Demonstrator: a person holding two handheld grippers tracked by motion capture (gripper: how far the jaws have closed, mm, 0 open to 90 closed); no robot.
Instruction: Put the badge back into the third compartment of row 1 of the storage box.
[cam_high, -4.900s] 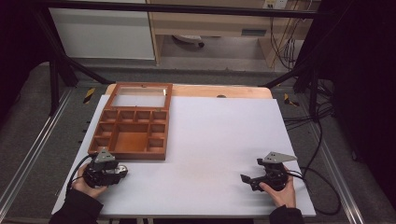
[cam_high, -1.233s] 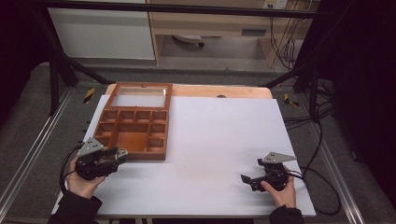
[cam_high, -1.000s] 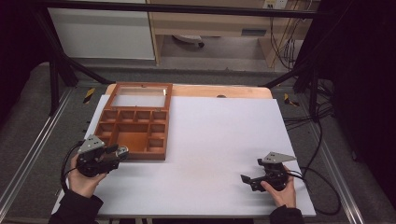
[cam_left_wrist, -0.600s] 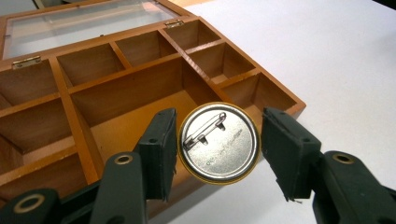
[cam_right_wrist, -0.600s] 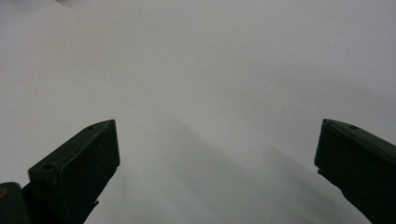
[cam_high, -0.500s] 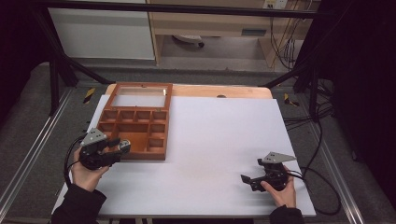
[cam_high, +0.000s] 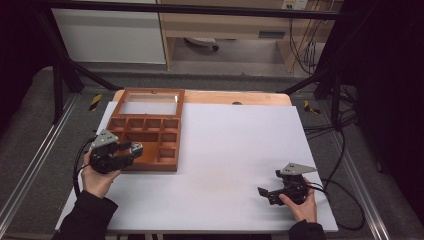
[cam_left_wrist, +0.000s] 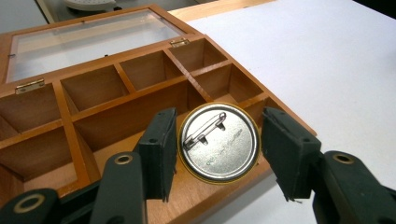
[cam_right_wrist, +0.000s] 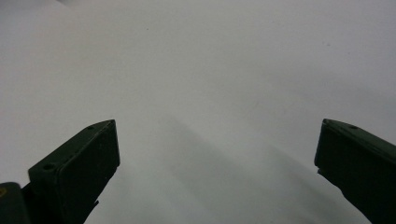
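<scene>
One pin badge (cam_left_wrist: 219, 142) between parted left tool (cam_left_wrist: 219, 154) jaws, over wooden box (cam_left_wrist: 93, 112).

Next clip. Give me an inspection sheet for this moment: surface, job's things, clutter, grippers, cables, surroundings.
Surface: white table top, with a bare wooden strip along the far edge.
Job's things: wooden compartment box at the far left, its glazed lid open and lying back; the compartments in view look empty. A round pin badge shows its metal back and clasp.
Clutter: nothing seen.
Grippers: left gripper is over the box's near edge, jaws apart; the badge sits between them against one jaw, with a gap at the other. Right gripper is open above bare table.
Cables: one trails from each gripper; more hang at the far right.
Surroundings: dark frame rails, a white cabinet and a wooden desk beyond.
</scene>
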